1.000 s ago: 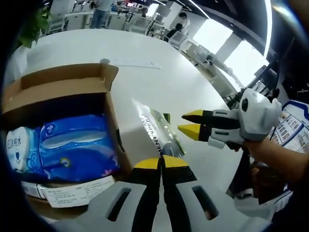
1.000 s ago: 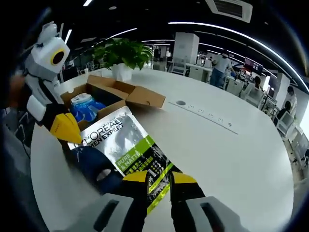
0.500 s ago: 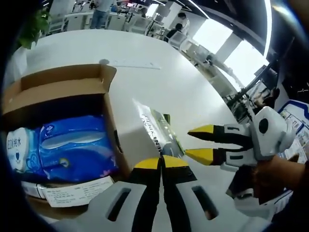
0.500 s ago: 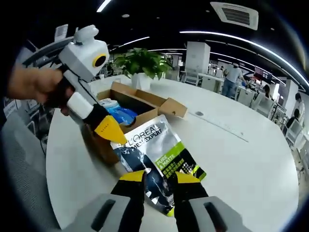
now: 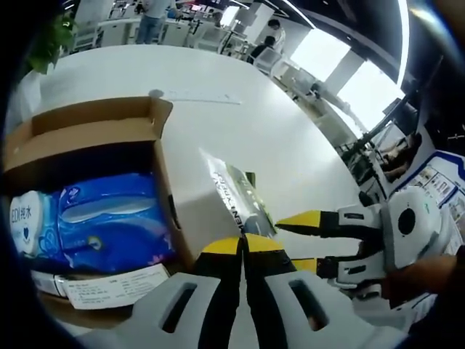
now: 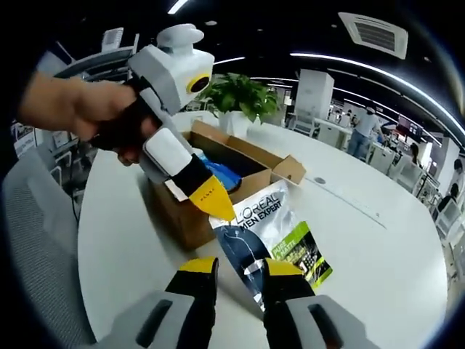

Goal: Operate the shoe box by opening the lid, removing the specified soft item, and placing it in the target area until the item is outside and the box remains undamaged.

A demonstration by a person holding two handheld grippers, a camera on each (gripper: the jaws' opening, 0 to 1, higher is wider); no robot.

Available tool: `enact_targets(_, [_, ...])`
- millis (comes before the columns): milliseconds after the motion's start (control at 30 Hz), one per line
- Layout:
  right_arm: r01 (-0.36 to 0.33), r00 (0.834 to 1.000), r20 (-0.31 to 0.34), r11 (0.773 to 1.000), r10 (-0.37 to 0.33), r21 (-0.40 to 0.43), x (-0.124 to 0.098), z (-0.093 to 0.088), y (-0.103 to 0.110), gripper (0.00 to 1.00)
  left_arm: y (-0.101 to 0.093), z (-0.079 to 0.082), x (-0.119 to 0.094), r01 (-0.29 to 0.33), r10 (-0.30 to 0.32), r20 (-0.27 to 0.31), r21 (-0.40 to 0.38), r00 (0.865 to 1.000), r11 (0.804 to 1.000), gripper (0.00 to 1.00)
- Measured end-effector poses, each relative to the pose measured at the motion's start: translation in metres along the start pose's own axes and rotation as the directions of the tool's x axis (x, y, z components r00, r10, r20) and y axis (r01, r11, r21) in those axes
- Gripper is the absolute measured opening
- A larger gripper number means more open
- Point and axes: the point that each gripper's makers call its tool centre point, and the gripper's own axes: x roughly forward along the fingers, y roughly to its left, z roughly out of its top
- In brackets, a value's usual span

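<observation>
Since a second ago our right tongs (image 6: 237,265) drew back, open; left tongs (image 5: 242,244) apparently pinch the silver-green sachet (image 6: 270,238) beside the open cardboard shoe box (image 6: 218,174); we should release gently on the white desk (image 6: 378,262).

We are in an open-plan office: beyond the big white rounded bench (image 6: 407,240) we see rows of desks (image 6: 330,131) with people (image 6: 361,131) at them, long strip lights (image 6: 378,69) and an air vent (image 6: 375,30) in a dark ceiling, a potted plant (image 6: 243,98) on the bench, a grey office chair (image 6: 40,240) alongside, and bright windows (image 5: 341,69) on one side
</observation>
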Motion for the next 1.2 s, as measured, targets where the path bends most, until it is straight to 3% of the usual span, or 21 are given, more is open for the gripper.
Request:
enact_targets(533, [0.075, 0.997, 0.012, 0.997, -0.075, -0.008, 0.011, 0.007, -0.002, 0.16, -0.005, -0.002, 0.001, -0.001, 0.001, 0.002, 0.001, 1.000, 1.000, 0.00])
enact_targets(700, [0.081, 0.997, 0.010, 0.997, -0.081, -0.006, 0.012, 0.007, -0.003, 0.14, -0.005, -0.001, 0.001, -0.002, 0.002, 0.005, 0.002, 1.000, 1.000, 0.00])
enact_targets(833, [0.071, 0.997, 0.020, 0.997, -0.070, -0.025, 0.010, 0.010, 0.004, 0.02, -0.005, 0.001, 0.000, 0.002, -0.002, 0.012, -0.005, 1.000, 1.000, 0.00])
enact_targets(1200, [0.064, 0.998, 0.021, 0.998, -0.064, -0.013, 0.009, 0.010, 0.003, 0.00, -0.005, 0.001, -0.001, 0.003, -0.003, 0.010, 0.000, 1.000, 1.000, 0.00])
